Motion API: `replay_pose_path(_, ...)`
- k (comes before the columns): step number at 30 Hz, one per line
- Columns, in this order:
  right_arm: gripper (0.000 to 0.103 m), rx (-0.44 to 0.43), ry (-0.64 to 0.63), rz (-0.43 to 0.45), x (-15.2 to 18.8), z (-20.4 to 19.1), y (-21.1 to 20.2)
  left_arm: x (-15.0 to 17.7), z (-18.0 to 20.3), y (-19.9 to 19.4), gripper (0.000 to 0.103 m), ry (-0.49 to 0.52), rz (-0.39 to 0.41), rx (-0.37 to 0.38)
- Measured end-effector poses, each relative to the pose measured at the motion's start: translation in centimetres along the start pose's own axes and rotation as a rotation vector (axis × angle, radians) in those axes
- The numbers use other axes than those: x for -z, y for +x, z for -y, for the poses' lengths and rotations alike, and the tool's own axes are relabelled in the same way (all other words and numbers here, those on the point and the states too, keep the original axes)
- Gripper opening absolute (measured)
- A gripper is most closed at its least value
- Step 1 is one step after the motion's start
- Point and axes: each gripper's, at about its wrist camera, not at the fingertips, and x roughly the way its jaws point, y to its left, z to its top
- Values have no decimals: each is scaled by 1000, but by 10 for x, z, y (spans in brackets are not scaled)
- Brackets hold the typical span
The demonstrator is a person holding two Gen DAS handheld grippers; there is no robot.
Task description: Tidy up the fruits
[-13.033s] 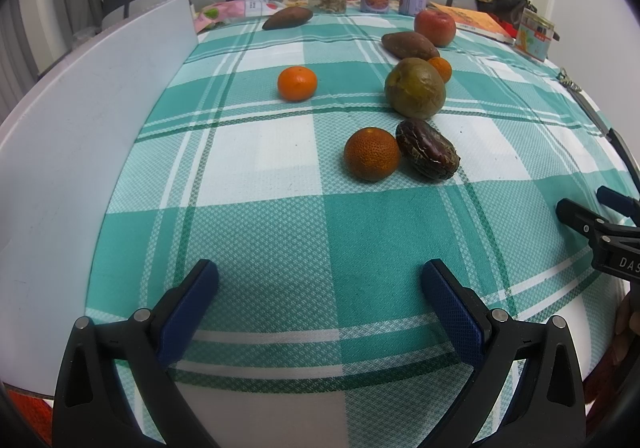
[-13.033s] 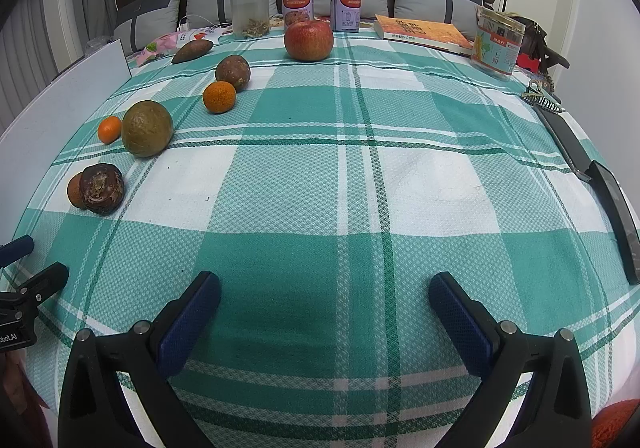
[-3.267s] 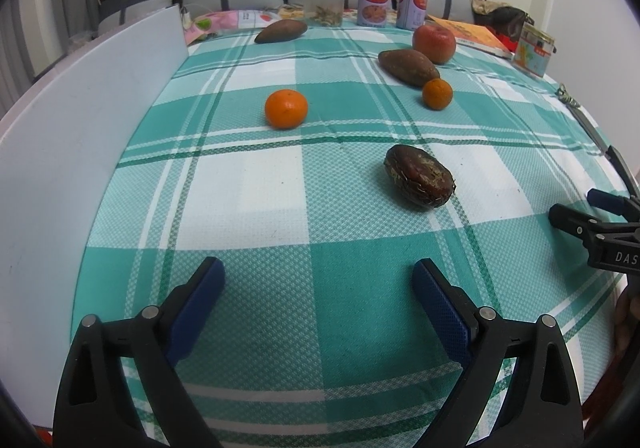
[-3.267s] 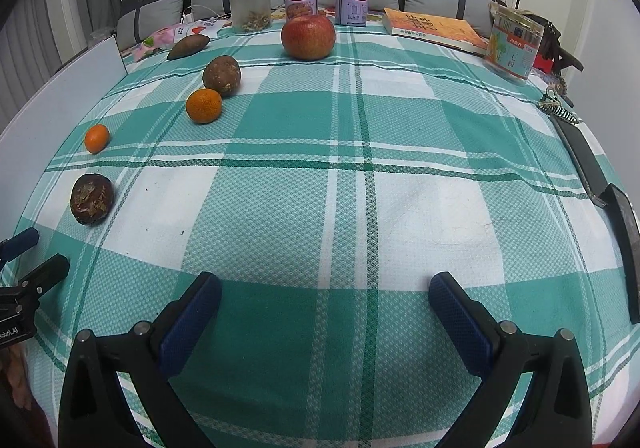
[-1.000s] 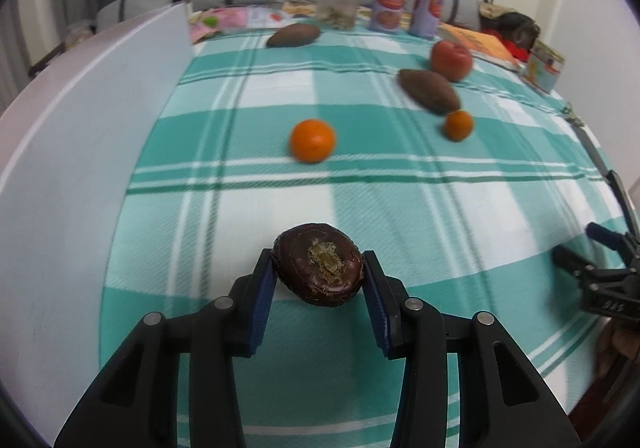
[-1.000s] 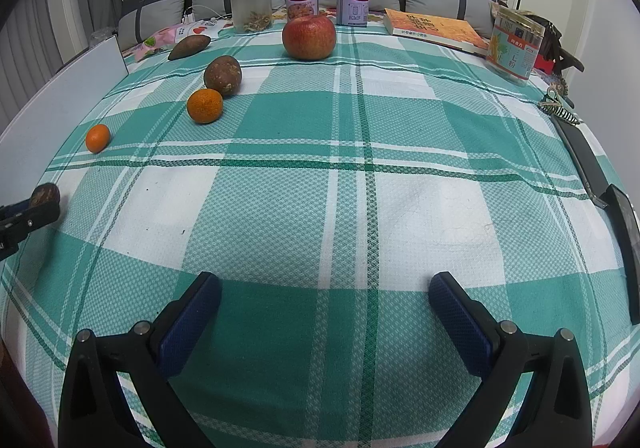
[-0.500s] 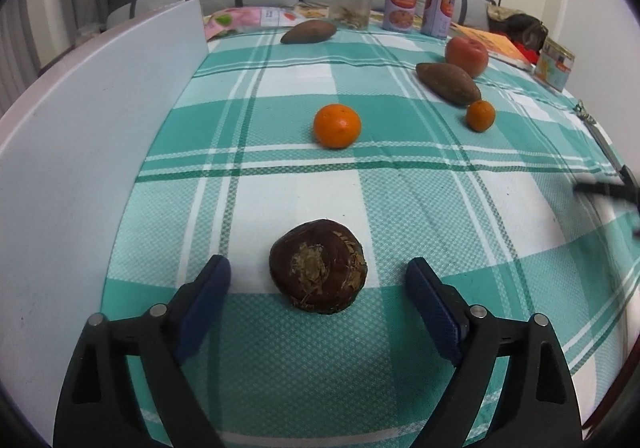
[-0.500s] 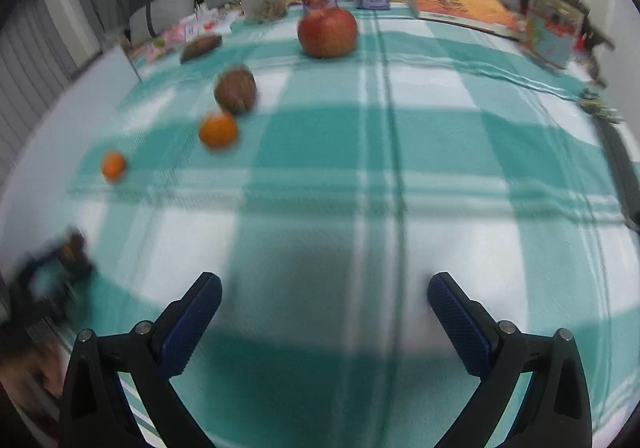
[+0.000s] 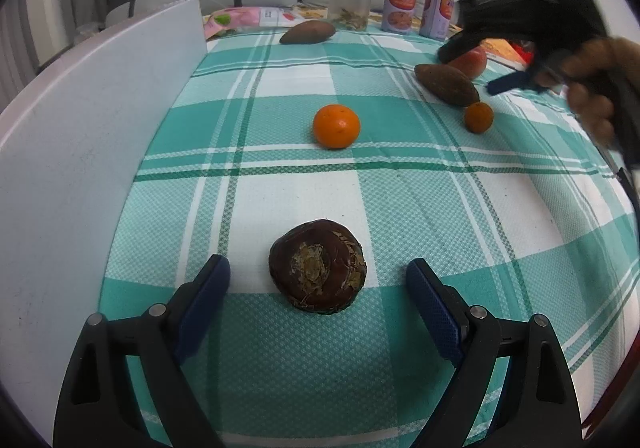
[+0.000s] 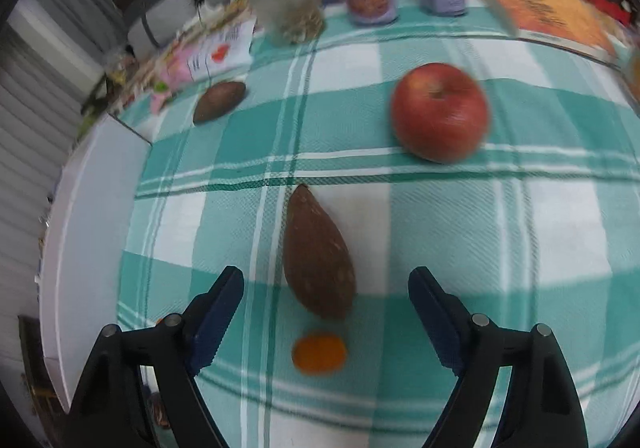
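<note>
Left gripper: jaws apart, nothing clamped. Dark round fruit rests on the checked cloth between them, clear of both pads; white board stands at its 9 o'clock.

Right gripper: jaws closing, not yet touching anything. Brown pointed fruit lies between them, long axis toward 12 o'clock, its wide end nearest the jaws. Small orange sits just beside that end, at 6 o'clock. Apple at 1 o'clock, well apart. Right view is blurred.

Risks, judged:
1. The jaws close on the tapered body, so the fruit may squirt toward 12 o'clock or pivot.
2. The pads or the fruit's wide end may nudge the small orange, which could roll on the cloth.
3. The dark fruit is round; a brush from a left jaw when that gripper lifts away could roll it toward the orange at 12 o'clock.
</note>
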Motion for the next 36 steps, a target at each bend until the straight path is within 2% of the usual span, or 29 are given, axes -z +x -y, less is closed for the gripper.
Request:
replay_pose_path(2,64,27,-27,-47,-9,-8,18,0,0,0,91,0,0,2)
replay_pose_path(3,54,57,-50,-84,-12,-12,30,0,-1,0,91,0,0,3)
replay_pose_path(4,40,111,-93,-76,-14,-18,34,0,-1,0,91,-1,0,6)
replay_pose_path(7,41,113,-124,-118,-18,-21,38,0,-2,0,92,-6,0,20)
replay_pose_path(12,41,63,-92,-14,-10,7,-13,-2,-16,-7,92,-21,-21,125)
replay_pose_path(14,41,53,-95,-11,1,19,-35,-2,-25,-13,92,-35,-29,143)
replay_pose_path(17,41,51,-107,-53,37,39,-61,-4,-28,-20,92,-31,-9,119)
replay_pose_path(20,41,46,-90,-100,88,56,-71,-10,-18,-14,90,-9,-17,96)
replay_pose_path(21,41,35,-81,-108,106,60,-70,-11,-14,-13,84,6,-18,87)
replay_pose_path(24,41,18,-77,-99,144,62,-65,-13,-3,0,48,68,-61,38)
replay_pose_path(25,41,14,-64,-95,154,64,-63,-14,-1,-1,43,76,-47,29)
replay_pose_path(27,42,-20,-22,-98,166,70,-58,-15,-2,-1,43,67,-64,27)
replay_pose_path(31,54,-68,46,-88,166,83,-69,-14,-5,-14,43,50,-65,41)
replay_pose_path(36,57,-11,-14,-124,155,72,-80,-14,-9,-29,43,-11,-78,85)
